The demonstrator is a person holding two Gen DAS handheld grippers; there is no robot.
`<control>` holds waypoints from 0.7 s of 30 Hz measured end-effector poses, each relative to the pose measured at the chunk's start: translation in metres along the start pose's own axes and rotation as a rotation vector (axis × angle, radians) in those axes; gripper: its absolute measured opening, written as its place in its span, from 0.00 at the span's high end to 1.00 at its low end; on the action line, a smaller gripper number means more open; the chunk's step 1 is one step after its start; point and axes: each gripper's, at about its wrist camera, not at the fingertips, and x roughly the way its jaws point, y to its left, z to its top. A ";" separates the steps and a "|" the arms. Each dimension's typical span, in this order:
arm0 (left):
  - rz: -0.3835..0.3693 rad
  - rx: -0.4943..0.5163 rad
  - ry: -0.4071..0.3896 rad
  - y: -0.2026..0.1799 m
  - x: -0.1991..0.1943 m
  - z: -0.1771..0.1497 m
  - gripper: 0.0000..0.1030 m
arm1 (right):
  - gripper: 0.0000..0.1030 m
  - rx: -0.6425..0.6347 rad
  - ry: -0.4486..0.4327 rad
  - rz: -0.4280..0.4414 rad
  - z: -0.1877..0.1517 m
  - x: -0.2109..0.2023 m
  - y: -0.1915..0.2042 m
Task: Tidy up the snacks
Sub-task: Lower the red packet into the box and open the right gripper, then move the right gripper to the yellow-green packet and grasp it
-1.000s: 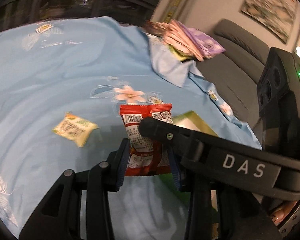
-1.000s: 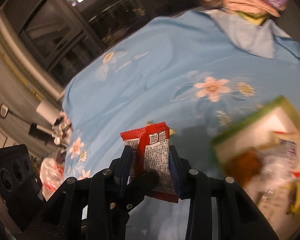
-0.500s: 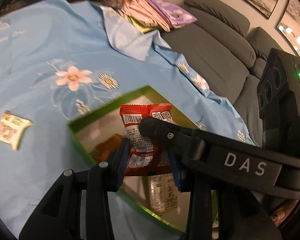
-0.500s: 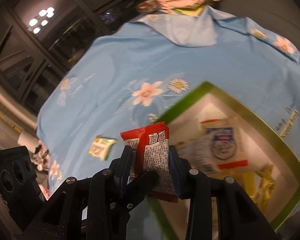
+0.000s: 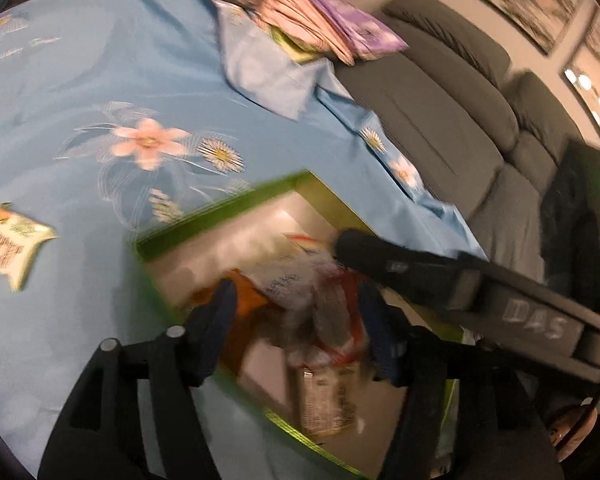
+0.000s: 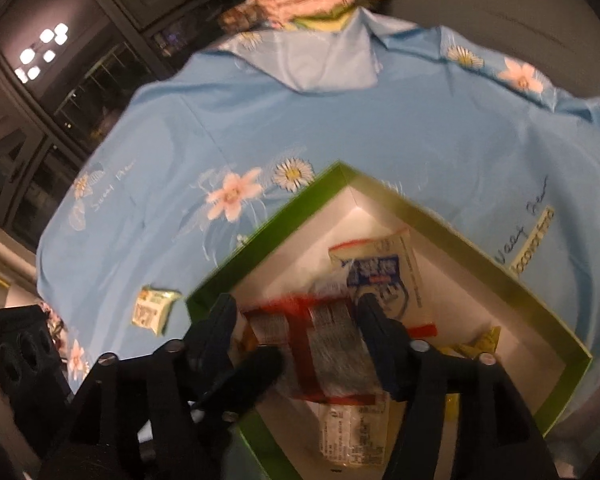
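A green-rimmed box (image 6: 480, 236) with a white inside lies on the blue flowered cloth and holds several snack packets. It also shows in the left wrist view (image 5: 220, 208). Both grippers are over the box with their jaws spread. My left gripper (image 5: 296, 312) has a blurred red packet (image 5: 332, 312) loose between its fingers. My right gripper (image 6: 296, 328) has a red packet (image 6: 324, 352) lying between its open fingers, over the box's inside. A small green-and-yellow packet (image 5: 12, 240) lies on the cloth left of the box; it also shows in the right wrist view (image 6: 152, 308).
A pile of pink and purple folded cloths (image 5: 320, 24) sits at the far edge of the table. A grey sofa (image 5: 460, 120) stands to the right. Dark glass cabinets (image 6: 60, 80) are behind the table.
Both grippers moved over the box and opened. The red packets that stood pinched upright in the jaws are now loose and dropping into the box.
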 end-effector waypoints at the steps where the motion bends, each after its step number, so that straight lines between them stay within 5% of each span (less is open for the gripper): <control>1: 0.017 -0.018 -0.011 0.008 -0.006 0.002 0.33 | 0.32 -0.008 -0.005 0.025 0.002 0.000 0.003; 6: 0.162 -0.153 -0.126 0.062 -0.047 0.014 0.28 | 0.31 -0.109 0.036 0.140 0.011 0.014 0.045; 11: 0.308 -0.328 -0.175 0.126 -0.069 0.016 0.26 | 0.31 -0.197 0.098 0.168 0.017 0.054 0.095; 21: 0.381 -0.545 -0.157 0.219 -0.063 0.002 0.28 | 0.31 -0.424 0.322 0.257 0.013 0.172 0.204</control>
